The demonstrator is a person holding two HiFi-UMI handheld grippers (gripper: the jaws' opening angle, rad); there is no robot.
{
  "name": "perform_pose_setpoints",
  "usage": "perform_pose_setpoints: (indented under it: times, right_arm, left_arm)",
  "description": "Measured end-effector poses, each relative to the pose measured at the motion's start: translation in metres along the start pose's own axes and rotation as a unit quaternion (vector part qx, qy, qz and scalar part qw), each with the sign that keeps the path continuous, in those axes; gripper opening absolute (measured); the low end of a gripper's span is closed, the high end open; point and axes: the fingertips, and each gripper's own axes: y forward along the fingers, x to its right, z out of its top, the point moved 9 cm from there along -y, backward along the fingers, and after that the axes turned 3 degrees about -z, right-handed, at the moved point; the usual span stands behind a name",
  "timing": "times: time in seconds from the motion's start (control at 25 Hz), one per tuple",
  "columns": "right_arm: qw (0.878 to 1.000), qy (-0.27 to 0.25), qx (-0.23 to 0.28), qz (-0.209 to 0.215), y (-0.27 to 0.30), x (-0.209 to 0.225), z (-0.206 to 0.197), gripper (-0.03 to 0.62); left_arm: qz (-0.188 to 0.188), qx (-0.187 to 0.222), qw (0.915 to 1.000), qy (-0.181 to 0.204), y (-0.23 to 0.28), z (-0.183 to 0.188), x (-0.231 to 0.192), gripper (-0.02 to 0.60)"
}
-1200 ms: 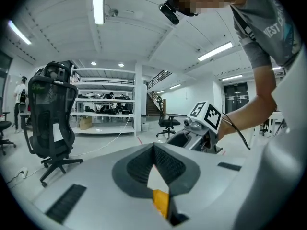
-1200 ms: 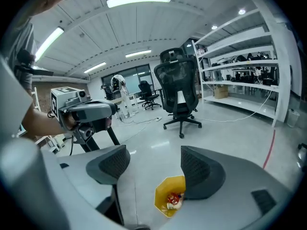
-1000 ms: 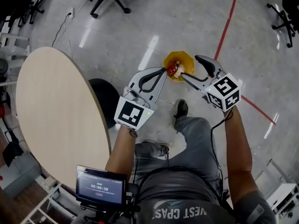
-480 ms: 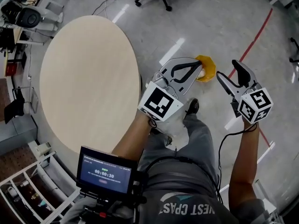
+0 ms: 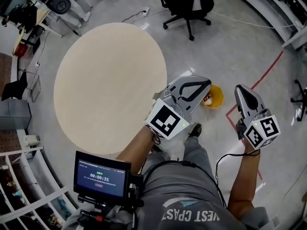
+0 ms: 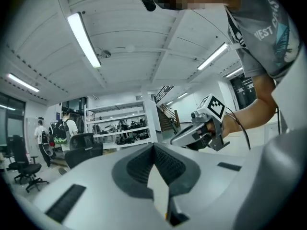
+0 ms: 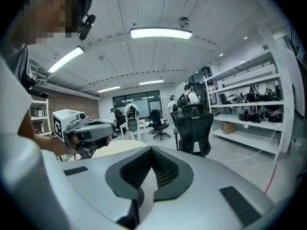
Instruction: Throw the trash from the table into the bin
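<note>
Trash was a small red-and-white piece sitting inside the yellow bin on the floor. It was too small to call a long axis. The bin lay below and just past the tip of the left gripper, which partly covered it in the head view. The right gripper was off to the bin's right, apart from it, so the left one was nearer.

Left jaws were together, nothing between them. Right jaws had just snapped closed, also on nothing.

The round table was off to the left of both grippers, and I saw no trash on it. My read: job done, no further pickup needed.

Readable text: the screen showed 00:00:31. The shirt print was only partly legible, "WEST" plus a cut-off word.
</note>
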Motion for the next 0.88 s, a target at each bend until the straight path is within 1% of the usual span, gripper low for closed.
perform_pose_setpoints:
  times: [0.08,0.16,0.24,0.32,0.44,0.52,0.6,0.68,0.76,0.88]
  right_arm:
    - [1.0,-0.018,0.01,0.017,-0.003,-0.037,0.038,0.011]
    - [0.999,-0.04,0.016,0.031,-0.007,-0.085,0.082,0.011]
    - [0.997,-0.061,0.021,0.048,-0.005,-0.122,0.103,0.011]
    - [0.994,-0.079,0.025,0.066,0.004,-0.141,0.103,0.011]
    - [0.989,-0.106,0.03,0.094,0.023,-0.151,0.106,0.011]
    - [0.985,-0.127,0.035,0.111,0.035,-0.159,0.112,0.011]
    - [0.98,-0.149,0.04,0.129,0.043,-0.179,0.12,0.011]
    - [0.974,-0.171,0.044,0.144,0.045,-0.216,0.131,0.011]
    - [0.968,-0.19,0.048,0.159,0.042,-0.265,0.143,0.011]
    - [0.96,-0.205,0.054,0.184,0.042,-0.332,0.152,0.011]
  left_arm:
    - [0.015,0.004,0.9998,0.016,-0.043,0.034,-0.007,0.038]
    - [0.034,0.015,0.999,0.022,-0.097,0.073,-0.015,0.038]
    - [0.054,0.025,0.9978,0.029,-0.14,0.091,-0.018,0.038]
    - [0.073,0.026,0.9961,0.043,-0.166,0.09,-0.018,0.038]
    - [0.101,0.024,0.9929,0.058,-0.185,0.083,-0.022,0.039]
    - [0.119,0.021,0.9905,0.065,-0.197,0.08,-0.026,0.038]
    - [0.137,0.017,0.988,0.07,-0.22,0.079,-0.025,0.038]
    - [0.154,0.016,0.9851,0.074,-0.259,0.084,-0.019,0.038]
    - [0.172,0.019,0.9817,0.079,-0.309,0.09,-0.009,0.038]
    - [0.2,0.026,0.9758,0.085,-0.378,0.095,0.005,0.038]
